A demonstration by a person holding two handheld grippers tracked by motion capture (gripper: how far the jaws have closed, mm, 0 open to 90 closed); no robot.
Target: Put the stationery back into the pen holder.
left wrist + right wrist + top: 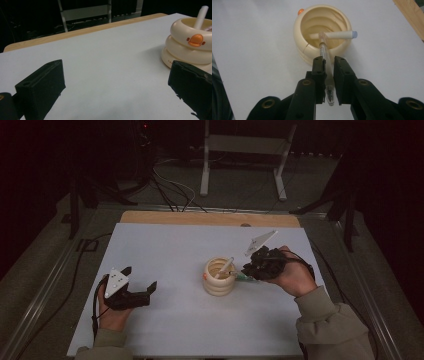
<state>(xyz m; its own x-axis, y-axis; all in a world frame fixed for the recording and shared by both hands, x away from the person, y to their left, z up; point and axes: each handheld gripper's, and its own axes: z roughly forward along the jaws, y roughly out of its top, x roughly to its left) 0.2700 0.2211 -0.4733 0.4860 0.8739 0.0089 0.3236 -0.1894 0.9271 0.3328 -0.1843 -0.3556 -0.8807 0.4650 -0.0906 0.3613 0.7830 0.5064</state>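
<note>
Dark room all round, with cables and a pale metal stand on the floor behind; my work sits on a white tabletop [165,320] with a bare wooden edge at the far side. Near its middle stands a cream, ringed plastic pen holder with an orange duck emblem [219,277].

My right gripper [327,62] has its fingers [319,67] clamped on a slim, clear-barrelled pen [325,53], whose far end already reaches over the rim into the holder's mouth. My left gripper [139,283] rests well apart to the left, fingers spread wide and nothing between them.

I judge the step in hand to be dropping this pen into the holder. To do it well, I should tip the barrel steeper so that the leading end points down into the well, not across the rim, and let go only when most of its length is inside. Pushing sideways against the light holder could shove or tip it, and my left gripper is too far off to steady it.

Inside the holder, a white marker with a pale bluish cap [334,35] already leans across the opening, its capped end jutting past the rim. My pen's tip lies just at it, so I'd aim for the free space beside it.
</note>
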